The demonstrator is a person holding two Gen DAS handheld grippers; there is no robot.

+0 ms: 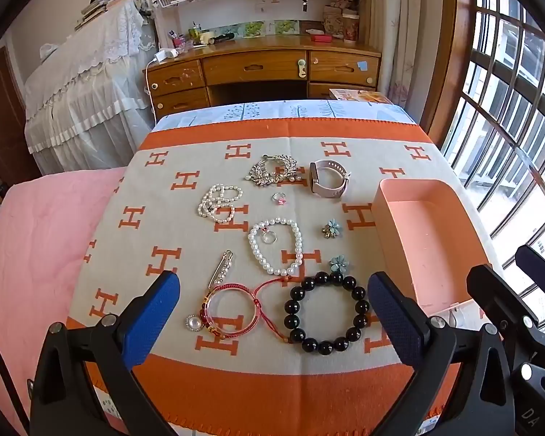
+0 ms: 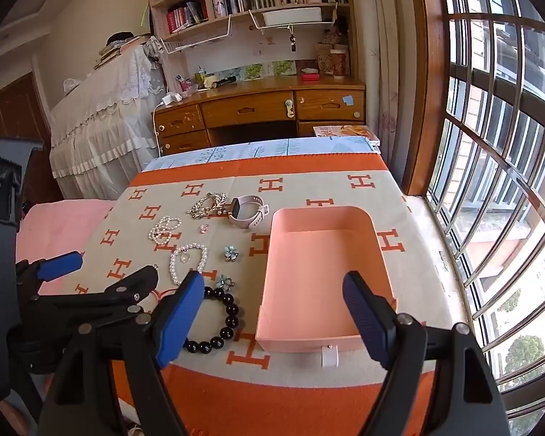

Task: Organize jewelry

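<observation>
Cloth [image 1: 185, 167] over the bench carried a repeated orange "H" pattern; no other writing could be read, and the book spines on the far shelf were too small to make out.

Left gripper [image 1: 272, 305] hung above the near edge, jaws spread wide, nothing between the pads. Directly ahead of it lay the black bead bracelet [image 1: 327, 312] and the red cord bracelet [image 1: 232, 305], side by side. Beyond those: pearl bracelet [image 1: 276, 247] with a ring inside its loop, pearl strand [image 1: 219, 201], silver leaf brooch [image 1: 272, 170], pink watch [image 1: 328, 178].

Right gripper [image 2: 274, 312] also stood with jaws spread and empty, over the near end of the pink tray [image 2: 272, 272], which looked empty. Jewelry lay left of the tray, apart from it.
</observation>
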